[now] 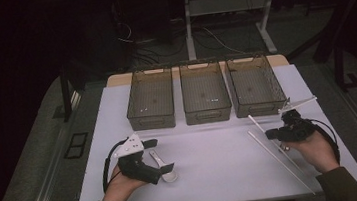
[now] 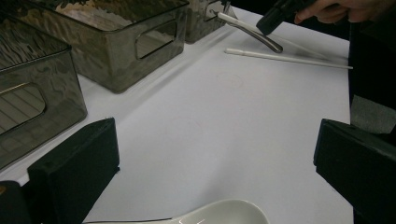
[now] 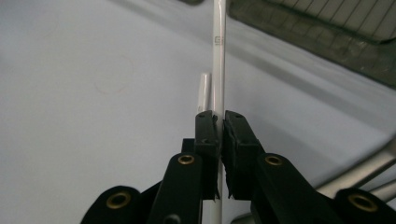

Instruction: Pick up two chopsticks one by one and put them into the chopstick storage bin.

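Two hand-held black grippers. Left gripper [image 1: 158, 155]: grey three-cornered plate on top with small dark dots, chunky black body, black cable looping off the rear. Jaws in its own view: broad, blocky, matte black pads. Right gripper [image 3: 221, 122]: slimmer black linkage arms, brass-coloured pivot bushings at each joint, narrow ribbed pads at the tips; black cable curving behind the body in the high view. Dark olive sleeves on both forearms.

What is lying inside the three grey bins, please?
All three bins look empty: their ribbed floors show through in the high view, with small glints. The near walls hide the strip of floor just behind them, so something flat there cannot be excluded.
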`<action>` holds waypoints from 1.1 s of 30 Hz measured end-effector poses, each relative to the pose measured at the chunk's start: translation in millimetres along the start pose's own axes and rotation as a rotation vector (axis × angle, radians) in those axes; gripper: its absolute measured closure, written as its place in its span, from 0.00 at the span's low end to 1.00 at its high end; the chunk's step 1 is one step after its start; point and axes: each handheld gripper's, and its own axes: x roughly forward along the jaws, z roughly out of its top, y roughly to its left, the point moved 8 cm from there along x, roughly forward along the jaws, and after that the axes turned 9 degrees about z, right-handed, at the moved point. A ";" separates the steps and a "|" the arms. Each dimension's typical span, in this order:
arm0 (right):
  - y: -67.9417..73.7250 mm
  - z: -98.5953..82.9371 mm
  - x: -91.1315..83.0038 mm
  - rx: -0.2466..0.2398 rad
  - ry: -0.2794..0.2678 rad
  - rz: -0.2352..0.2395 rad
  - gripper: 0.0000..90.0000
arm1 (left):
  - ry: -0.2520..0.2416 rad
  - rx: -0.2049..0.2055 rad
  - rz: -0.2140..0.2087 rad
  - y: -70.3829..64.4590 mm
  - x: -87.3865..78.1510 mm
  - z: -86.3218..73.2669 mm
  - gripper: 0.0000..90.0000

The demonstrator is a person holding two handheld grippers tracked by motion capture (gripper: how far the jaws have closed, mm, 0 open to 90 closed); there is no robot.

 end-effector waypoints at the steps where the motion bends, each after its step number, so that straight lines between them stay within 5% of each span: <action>1: -0.6 1.6 -1.5 -0.002 -0.003 0.005 0.94 | -0.001 0.000 0.000 0.0 0.0 0.0 0.00; 33: 5.6 58.2 -38.5 -0.055 -0.132 0.019 0.94 | -0.010 -0.007 -0.003 0.7 -0.8 0.8 0.00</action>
